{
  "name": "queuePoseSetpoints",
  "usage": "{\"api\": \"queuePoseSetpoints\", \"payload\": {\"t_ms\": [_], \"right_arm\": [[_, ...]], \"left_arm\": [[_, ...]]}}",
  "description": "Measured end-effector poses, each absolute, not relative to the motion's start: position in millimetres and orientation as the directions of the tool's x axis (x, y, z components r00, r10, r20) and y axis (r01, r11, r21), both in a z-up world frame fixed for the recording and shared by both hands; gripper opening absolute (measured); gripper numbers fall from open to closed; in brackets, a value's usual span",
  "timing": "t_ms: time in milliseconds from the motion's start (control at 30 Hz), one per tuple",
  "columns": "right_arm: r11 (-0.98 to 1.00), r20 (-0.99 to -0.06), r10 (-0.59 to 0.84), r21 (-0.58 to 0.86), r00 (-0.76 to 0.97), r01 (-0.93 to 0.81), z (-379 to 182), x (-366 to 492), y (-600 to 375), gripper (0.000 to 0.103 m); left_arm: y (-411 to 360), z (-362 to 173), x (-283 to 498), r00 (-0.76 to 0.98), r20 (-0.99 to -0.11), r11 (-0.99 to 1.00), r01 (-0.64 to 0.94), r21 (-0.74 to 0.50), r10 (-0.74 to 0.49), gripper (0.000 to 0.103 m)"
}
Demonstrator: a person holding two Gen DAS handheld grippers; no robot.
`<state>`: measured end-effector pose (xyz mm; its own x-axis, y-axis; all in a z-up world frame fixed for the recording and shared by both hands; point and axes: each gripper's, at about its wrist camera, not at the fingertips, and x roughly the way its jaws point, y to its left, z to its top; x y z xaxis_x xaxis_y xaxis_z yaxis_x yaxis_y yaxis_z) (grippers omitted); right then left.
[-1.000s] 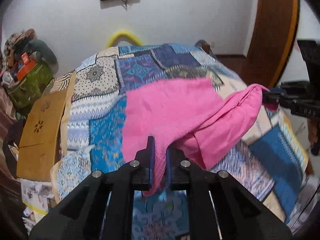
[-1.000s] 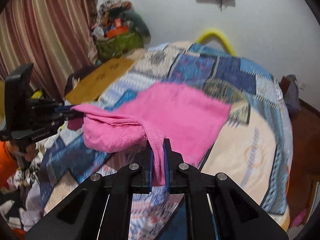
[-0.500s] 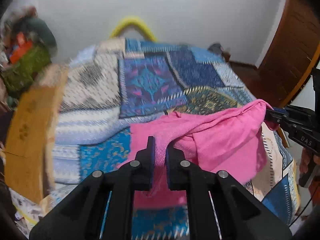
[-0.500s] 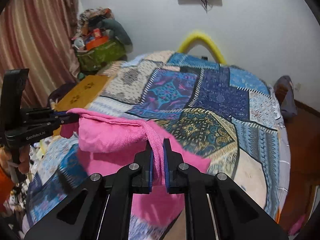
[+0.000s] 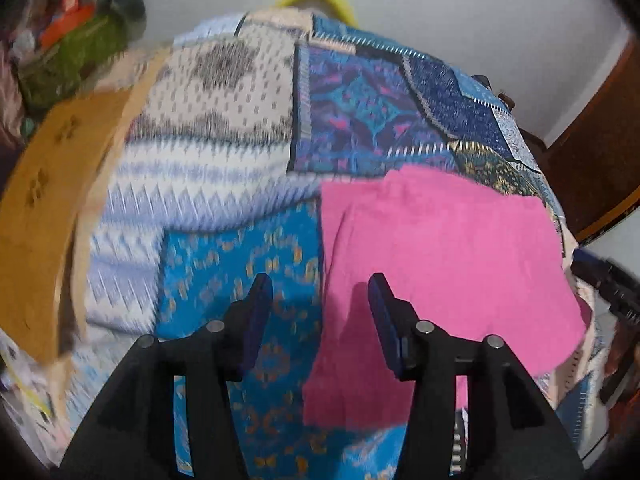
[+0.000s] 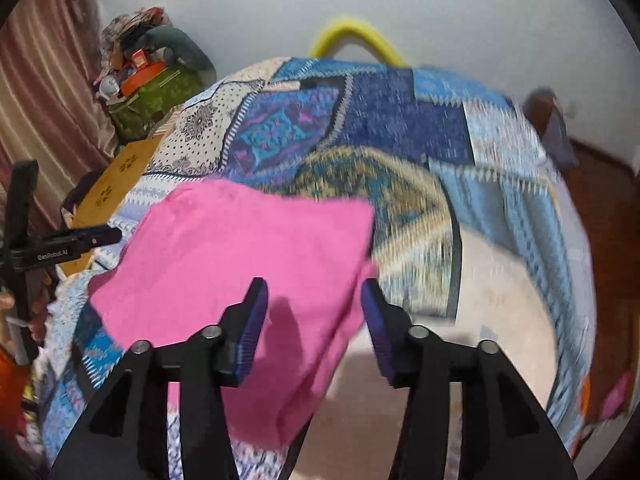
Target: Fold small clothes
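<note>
A pink garment [image 5: 436, 256] lies folded flat on the patchwork bedspread [image 5: 224, 168]; it also shows in the right wrist view [image 6: 240, 264]. My left gripper [image 5: 318, 308] is open and empty, just above the garment's near left edge. My right gripper [image 6: 314, 312] is open and empty, over the garment's near right corner. The right gripper also shows at the right edge of the left wrist view [image 5: 600, 276]. The left gripper shows at the left of the right wrist view [image 6: 80, 240].
A brown board [image 5: 44, 200] lies along the bed's left side. A green bag with clutter [image 6: 152, 92] stands by the wall near a curtain [image 6: 36, 92]. A yellow hoop [image 6: 356, 36] rises behind the bed. A wooden door [image 5: 592, 152] is at right.
Both grippers opened and let go of the pink garment. The lifted fold has dropped and the garment now lies flat on the bedspread. Both views are blurred with motion.
</note>
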<state>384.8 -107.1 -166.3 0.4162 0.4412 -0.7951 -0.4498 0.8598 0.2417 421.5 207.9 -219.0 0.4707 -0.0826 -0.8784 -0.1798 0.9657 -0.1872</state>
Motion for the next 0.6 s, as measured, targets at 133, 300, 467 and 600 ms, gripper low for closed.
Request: {"api": "queuePoseSetpoints", "payload": {"t_ms": [133, 300, 467, 600], "right_arm": [[0.861, -0.808, 0.455, 0.293, 0.374, -0.415, -180.0, 376.5, -114.1, 0.046], [0.854, -0.807, 0.49, 0.368, 0.329, -0.369, -195.8, 381.7, -112.1, 0.046], [0.834, -0.781, 0.537, 0.435, 0.32, -0.338, -206.9, 392.5, -107.5, 0.047], [0.819, -0.766, 0.56, 0.451, 0.317, -0.356, -208.3, 394.2, -99.7, 0.041]], "left_arm": [[215.8, -231.3, 416.3, 0.452, -0.874, 0.925, -0.223, -0.307, -0.181, 0.049], [215.4, -244.3, 425.6, 0.446, -0.846, 0.864, -0.255, -0.434, -0.294, 0.049], [205.6, -254.7, 442.4, 0.442, -0.832, 0.841, -0.259, -0.475, -0.335, 0.053], [201.1, -251.3, 447.6, 0.469, -0.81, 0.834, -0.236, -0.499, -0.352, 0.053]]}}
